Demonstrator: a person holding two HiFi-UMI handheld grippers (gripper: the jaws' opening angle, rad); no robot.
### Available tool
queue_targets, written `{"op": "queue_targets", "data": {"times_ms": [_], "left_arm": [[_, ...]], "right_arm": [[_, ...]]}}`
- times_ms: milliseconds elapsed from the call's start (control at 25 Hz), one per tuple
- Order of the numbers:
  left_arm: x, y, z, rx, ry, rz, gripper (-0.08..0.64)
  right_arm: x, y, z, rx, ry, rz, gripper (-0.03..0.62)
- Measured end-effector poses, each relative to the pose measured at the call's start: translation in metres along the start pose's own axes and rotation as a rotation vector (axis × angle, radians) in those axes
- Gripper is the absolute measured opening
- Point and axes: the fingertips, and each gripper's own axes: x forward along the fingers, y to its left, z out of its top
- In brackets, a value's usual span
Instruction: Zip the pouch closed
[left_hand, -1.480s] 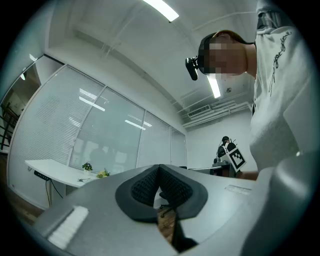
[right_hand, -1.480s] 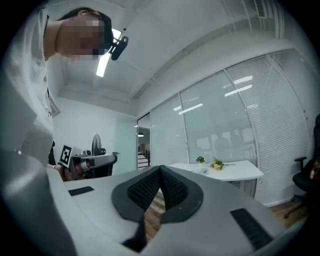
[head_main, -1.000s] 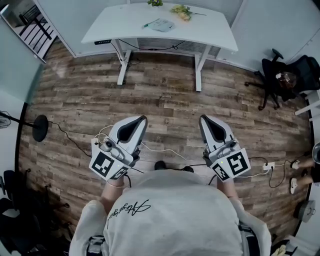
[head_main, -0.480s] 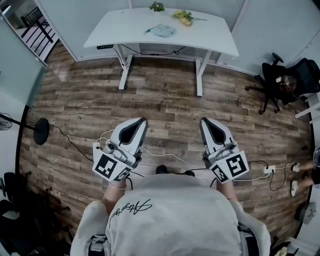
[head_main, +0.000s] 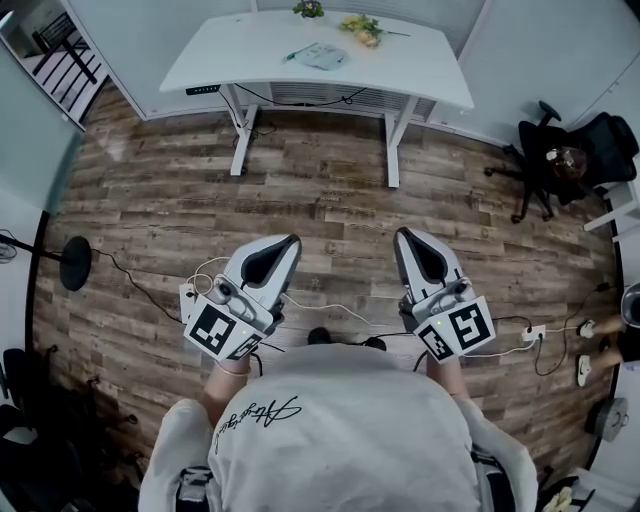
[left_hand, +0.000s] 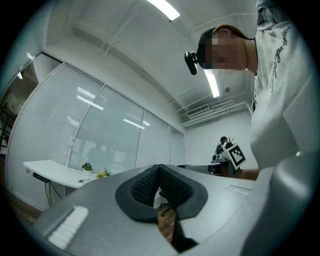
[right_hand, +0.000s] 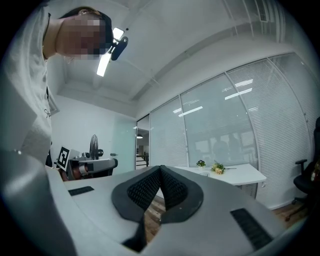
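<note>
- The left gripper (head_main: 290, 242) is at the lower left of the head view, in front of the person's body. Its jaws are pressed together, with nothing between them.
- The right gripper (head_main: 405, 236), at the lower right, is also clenched and empty.
- The pouch (head_main: 322, 55), a flat pale thing, lies on the white table (head_main: 420, 70) at the top centre, well apart from both grippers. Its zip is too small to see.
- Yellow flowers (head_main: 362, 27) lie near the pouch.
</note>
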Motion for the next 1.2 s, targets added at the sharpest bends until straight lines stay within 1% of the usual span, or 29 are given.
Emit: {"op": "queue_targets", "data": {"times_ms": [160,320,560,760,840,920,960,1000,1040,1120,1200], "left_arm": [[-0.004,0.006,0.0,-0.001,0.01,0.006,0.0],[-0.01,0.014,-0.003,-0.011,0.016,0.009,0.0],[-0.019,0.021,-0.007,-0.023,0.03,0.002,0.0],[-0.02,0.024,-0.003,-0.021,0.022,0.001,0.0],[-0.02,0.024,-0.001,-0.007,0.026,-0.001,0.0],[-0.02,0.028,0.0,0.015,0.04,0.022,0.006],[-0.019,0.03,-0.002,0.022,0.053,0.042,0.202],[-0.019,0.033,-0.004,0.021,0.066,0.06,0.466],[-0.019,0.035,-0.006,0.014,0.071,0.076,0.476],[-0.022,0.039,-0.007,-0.003,0.059,0.108,0.476],[-0.027,0.045,-0.005,0.0,0.047,0.142,0.476]], "right_arm": [[0.006,0.003,0.002,0.003,-0.004,-0.005,0.001],[0.01,0.008,-0.006,0.004,0.012,-0.009,0.001],[0.016,0.011,-0.008,0.023,0.01,-0.021,0.001],[0.018,0.017,-0.008,0.018,0.018,-0.019,0.002],[0.019,0.017,-0.006,0.014,0.011,-0.037,0.002],[0.019,0.013,-0.002,0.011,-0.004,-0.079,0.003],[0.019,0.01,-0.001,0.005,-0.007,-0.101,0.122],[0.019,0.009,-0.002,-0.006,-0.005,-0.122,0.382],[0.018,0.007,-0.003,-0.021,-0.001,-0.142,0.438],[0.014,0.004,-0.005,-0.033,-0.002,-0.175,0.469],[0.012,0.001,-0.006,-0.014,-0.007,-0.194,0.483]]}}
